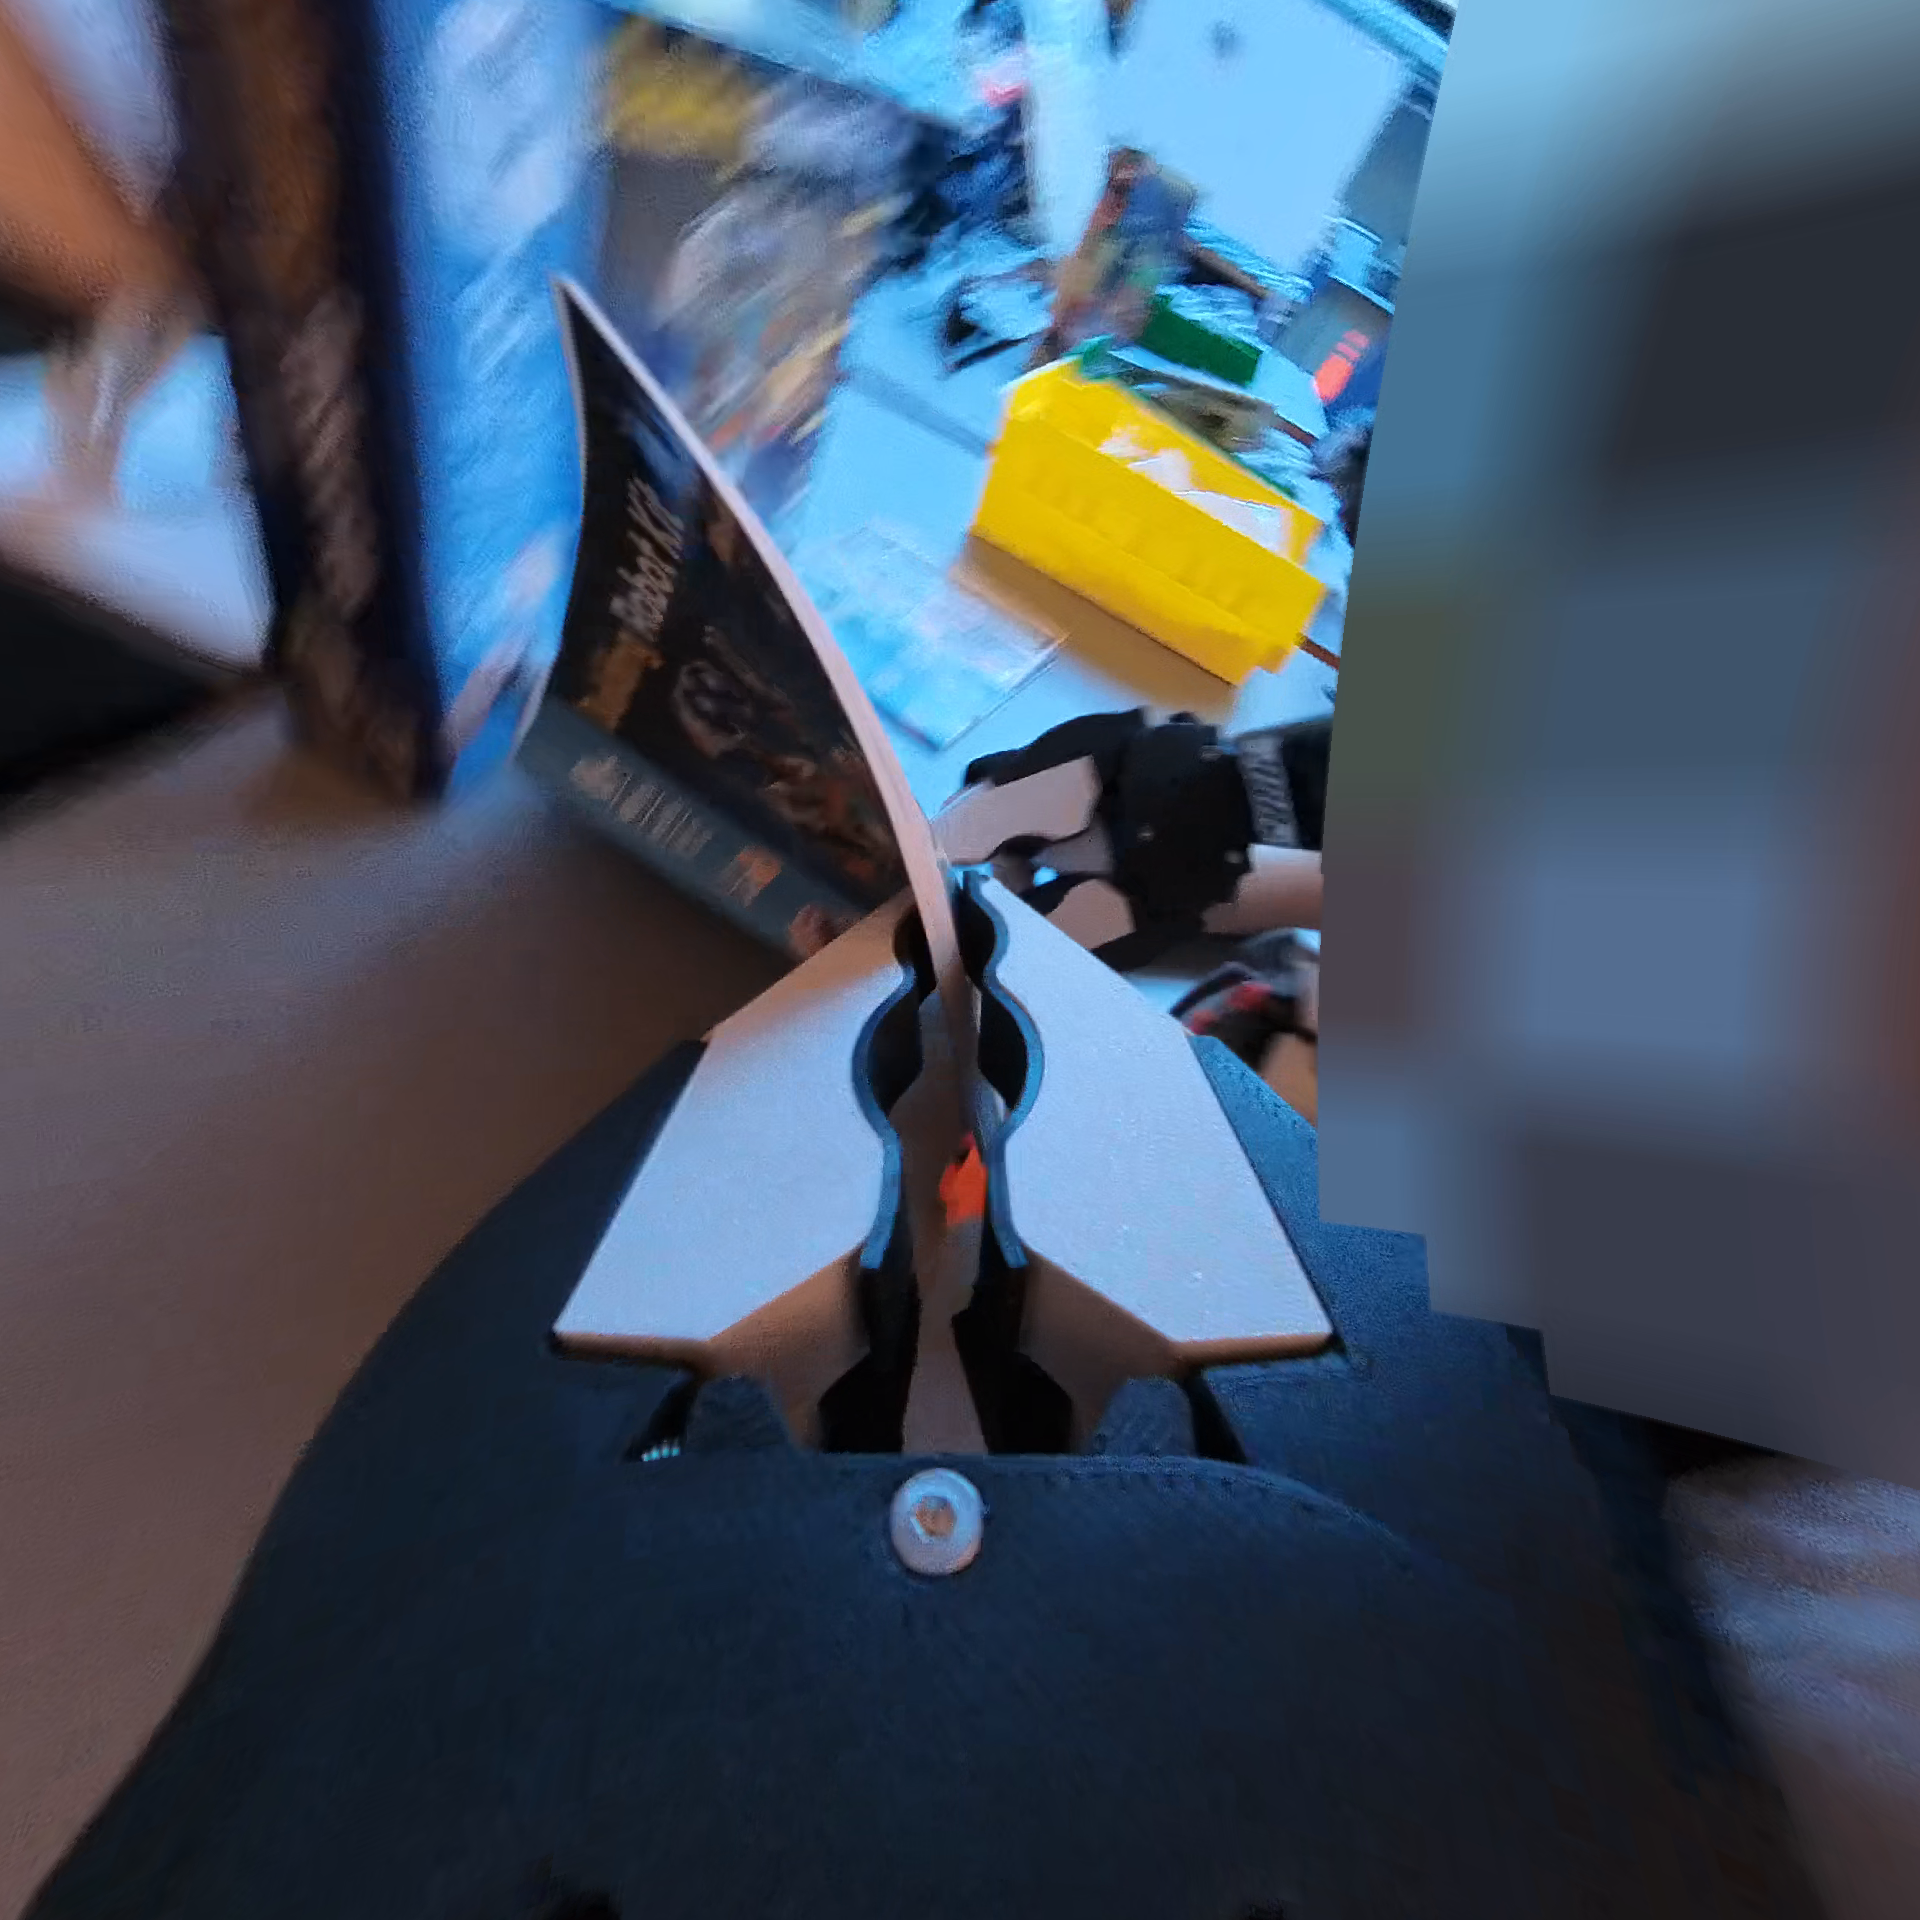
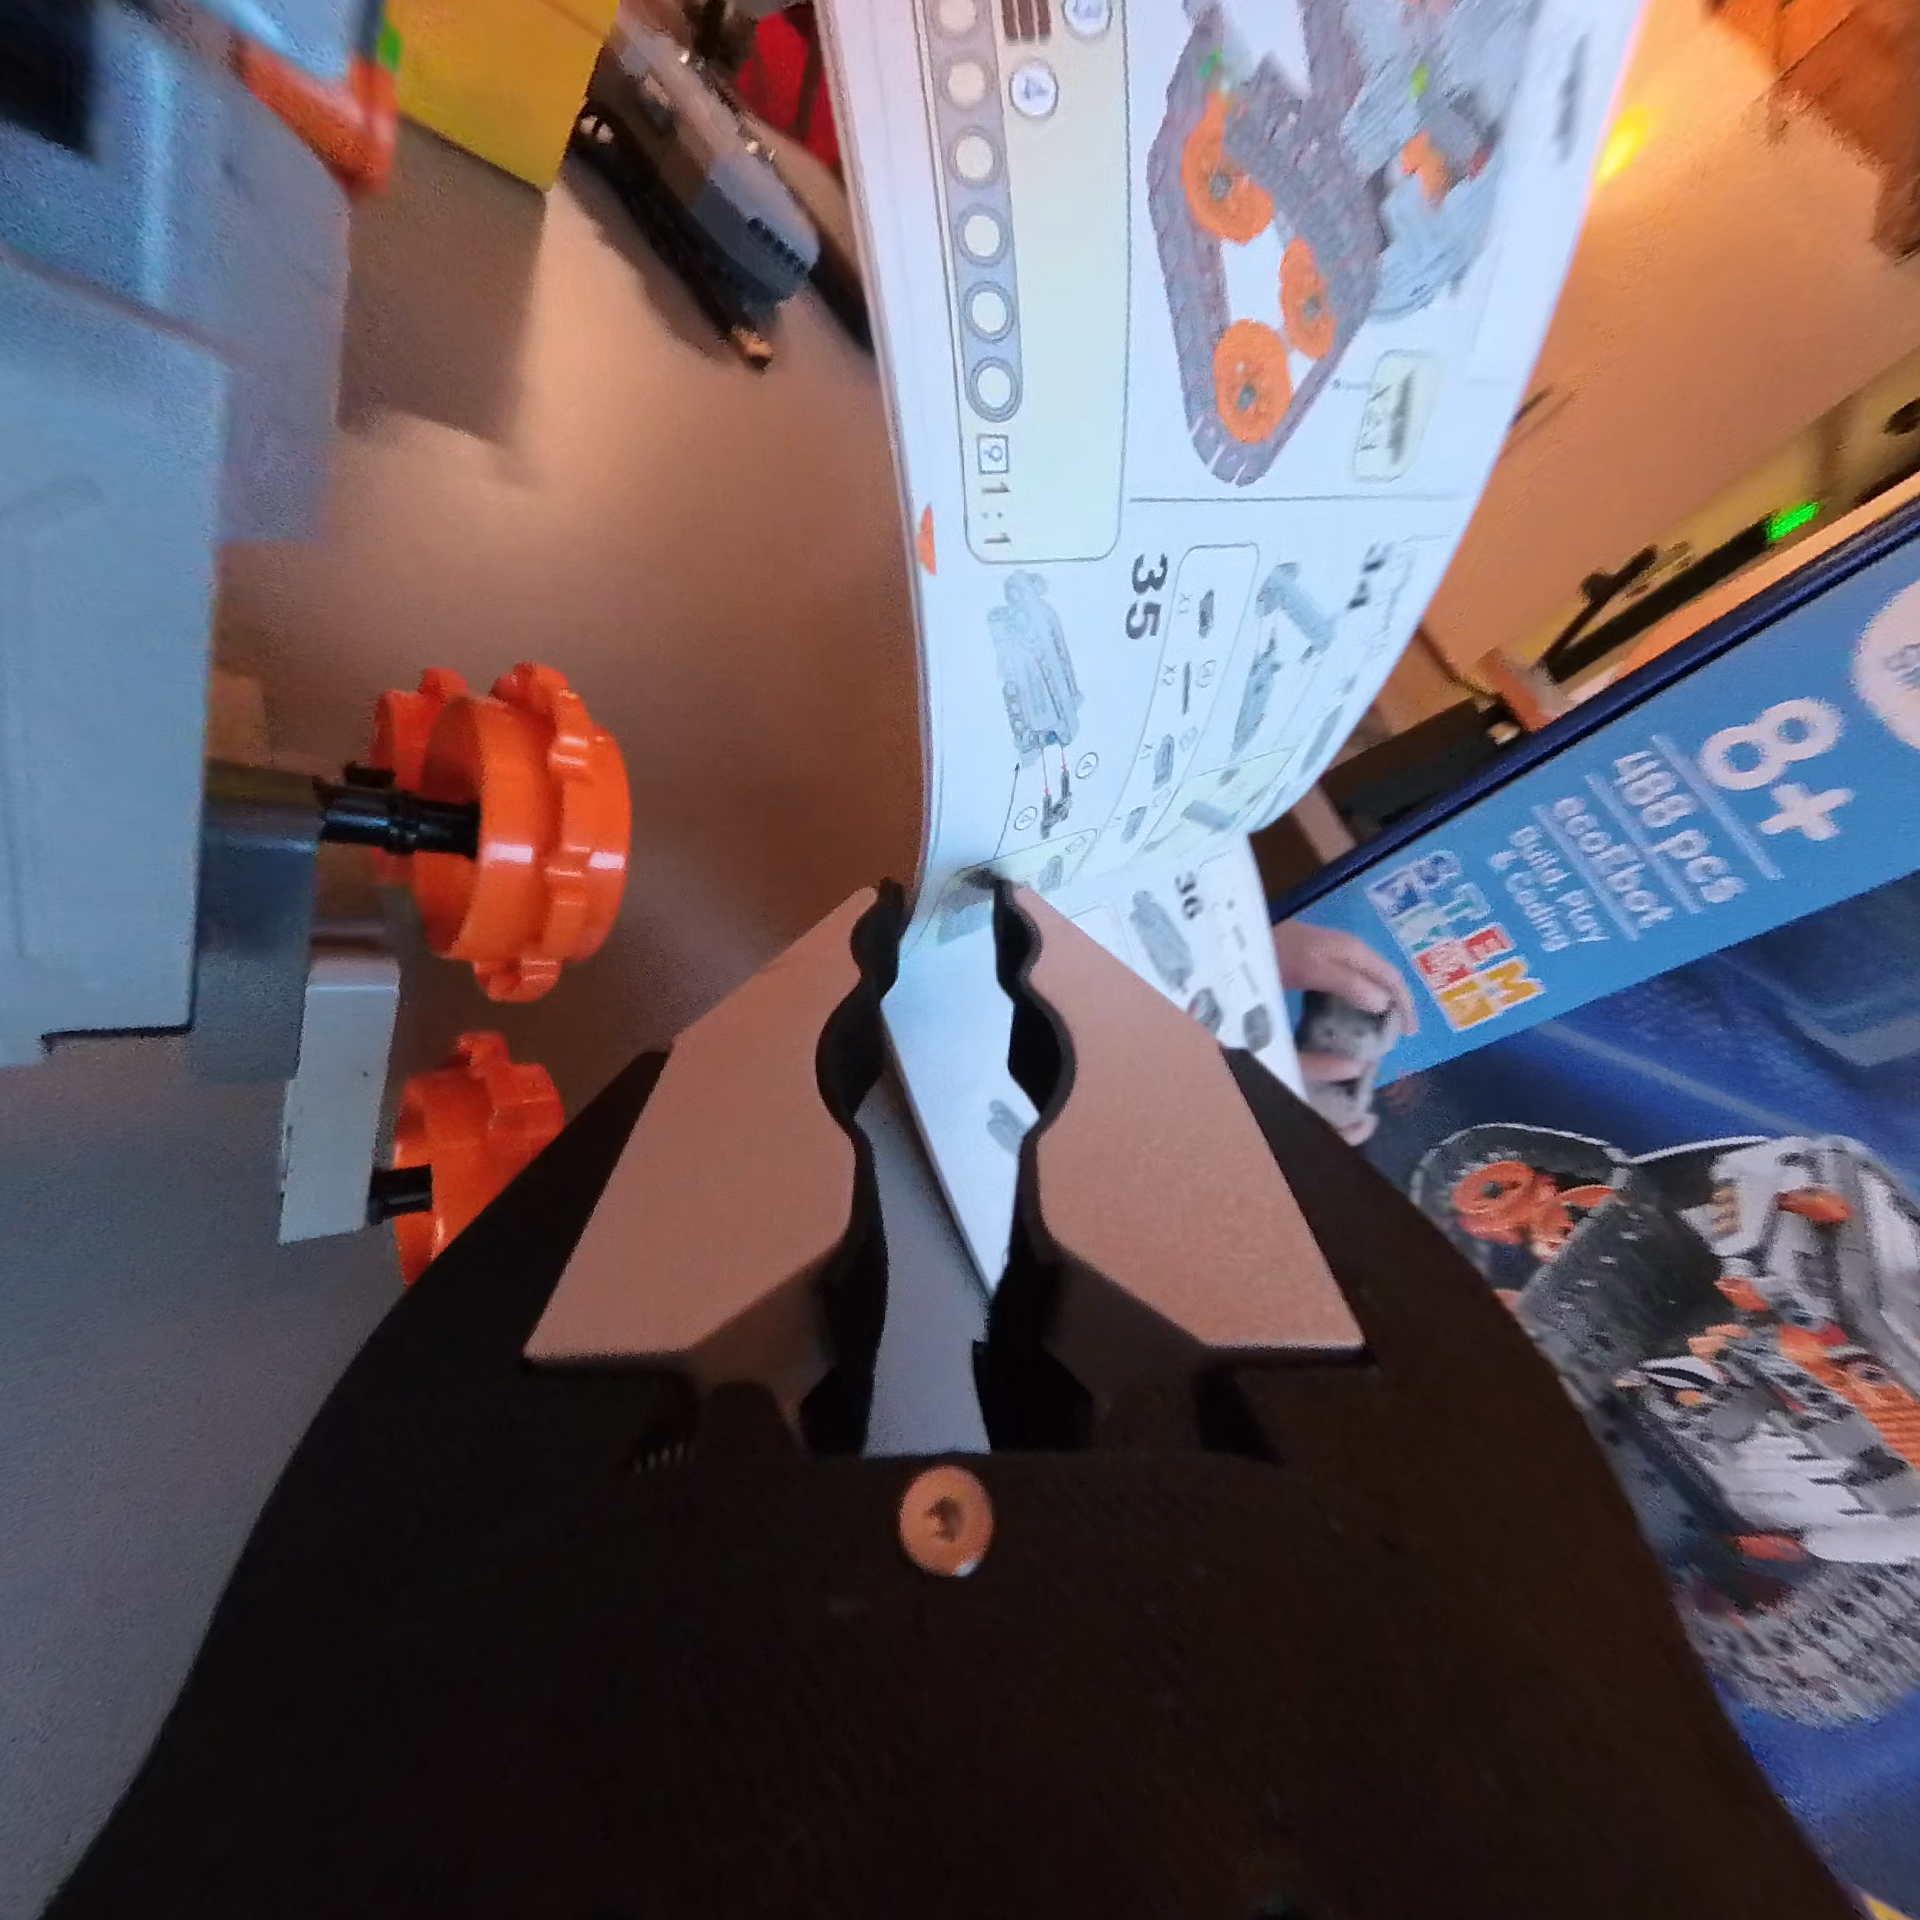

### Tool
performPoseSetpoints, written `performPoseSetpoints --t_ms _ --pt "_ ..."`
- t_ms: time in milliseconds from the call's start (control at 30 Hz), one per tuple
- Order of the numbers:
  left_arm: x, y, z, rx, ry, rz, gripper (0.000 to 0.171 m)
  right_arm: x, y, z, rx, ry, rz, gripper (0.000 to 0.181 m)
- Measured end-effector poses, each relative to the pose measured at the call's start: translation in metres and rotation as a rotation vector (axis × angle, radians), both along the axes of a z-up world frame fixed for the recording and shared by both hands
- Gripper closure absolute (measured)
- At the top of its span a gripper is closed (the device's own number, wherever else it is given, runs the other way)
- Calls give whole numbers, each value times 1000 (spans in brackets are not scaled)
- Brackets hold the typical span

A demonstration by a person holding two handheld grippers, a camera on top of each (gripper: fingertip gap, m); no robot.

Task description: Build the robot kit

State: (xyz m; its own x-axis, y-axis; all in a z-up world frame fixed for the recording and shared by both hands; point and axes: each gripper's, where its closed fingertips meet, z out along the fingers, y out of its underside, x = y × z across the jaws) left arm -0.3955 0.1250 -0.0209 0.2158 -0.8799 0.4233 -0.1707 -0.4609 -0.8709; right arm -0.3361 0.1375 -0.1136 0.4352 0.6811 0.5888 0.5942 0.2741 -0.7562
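table (image 2: 644, 582): smooth matte brown-grey top, largest surface in both views. blue cardboard box (image 2: 1621, 1039), glossy print w/ a tracked toy vehicle pictured, lies at right of r wrist view; in l wrist view it stands blurred upper left (image 1: 343, 436).
instruction booklet (image 2: 1195, 436): thin glossy paper, open white page w/ build diagrams, bowed in a curve; dark cover side seen in l wrist view (image 1: 707, 665).
grey block model (image 2: 114, 644), boxy plastic, just left of booklet, carries two orange toothed wheels (image 2: 520, 821) on black axles.
yellow plastic bin (image 1: 1143, 520), ribbed wall, farther back on table.
left gripper (image 1: 948, 894): jaws narrow, wavy black pads pinching the booklet edge. right gripper (image 2: 943, 899): narrow gap, page corner between pads, clamped.
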Motion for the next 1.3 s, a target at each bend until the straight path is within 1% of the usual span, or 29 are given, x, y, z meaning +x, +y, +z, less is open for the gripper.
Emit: performPoseSetpoints --t_ms 67,100,133,167,233,267,300,333,367,400,433,467,500,567,633,700,767,833,933,1033,1100,1200,1300 --pt "-17 18 -28 -228 66 85 170 -2 0 -9 -55 -16 14 162" --pt "-24 22 -38 -341 56 105 170 -3 -1 -9 -57 -15 21 159" --pt "-30 25 -47 -453 36 122 171 -4 -3 -7 -43 -8 31 161" --pt "-34 28 -54 -521 9 133 171 -3 -5 -6 -39 -9 38 160" --pt "-42 35 -70 -595 -16 145 171 7 -6 -8 -69 -40 3 160" --pt "-47 38 -81 -625 4 168 171 15 -6 -6 -107 -52 -32 159" --pt "-53 39 -95 -644 69 199 169 24 -9 -2 -171 -45 -64 157" --pt "-58 38 -109 -628 147 219 170 35 -16 3 -260 -13 -100 153" --pt "-62 37 -121 -618 217 240 167 45 -29 9 -359 51 -121 148" --pt "-67 36 -131 -615 282 263 157 51 -48 16 -452 141 -106 147" --pt "-66 33 -133 -617 303 265 151 56 -72 21 -540 221 -70 148" --pt "-63 29 -129 -615 303 255 141 62 -96 22 -615 267 -32 148" --pt "-61 27 -126 -604 320 254 129 69 -119 16 -675 266 -17 148" --pt "-67 27 -126 -538 420 310 119 91 -154 -6 -755 178 -75 147" --pt "-82 32 -129 -443 557 396 113 100 -186 -23 -838 108 -75 147" --pt "-92 36 -122 -358 625 456 110 96 -206 -31 -853 72 -49 146" --pt "-97 34 -112 -325 621 490 111 90 -210 -35 -761 9 -6 146" --pt "-99 26 -103 -323 581 500 114 86 -208 -37 -694 -37 28 150" --pt "-108 2 -93 -339 494 529 120 84 -207 -43 -731 -60 89 152" --pt "-116 -35 -83 -366 366 551 123 85 -208 -44 -788 -44 145 154" --pt "-118 -62 -68 -357 238 554 125 84 -208 -42 -798 -31 186 157" --pt "-123 -95 -43 -281 91 569 126 85 -206 -46 -801 -70 208 158" --pt "-129 -121 -26 -174 42 573 129 82 -205 -49 -808 -74 231 159"
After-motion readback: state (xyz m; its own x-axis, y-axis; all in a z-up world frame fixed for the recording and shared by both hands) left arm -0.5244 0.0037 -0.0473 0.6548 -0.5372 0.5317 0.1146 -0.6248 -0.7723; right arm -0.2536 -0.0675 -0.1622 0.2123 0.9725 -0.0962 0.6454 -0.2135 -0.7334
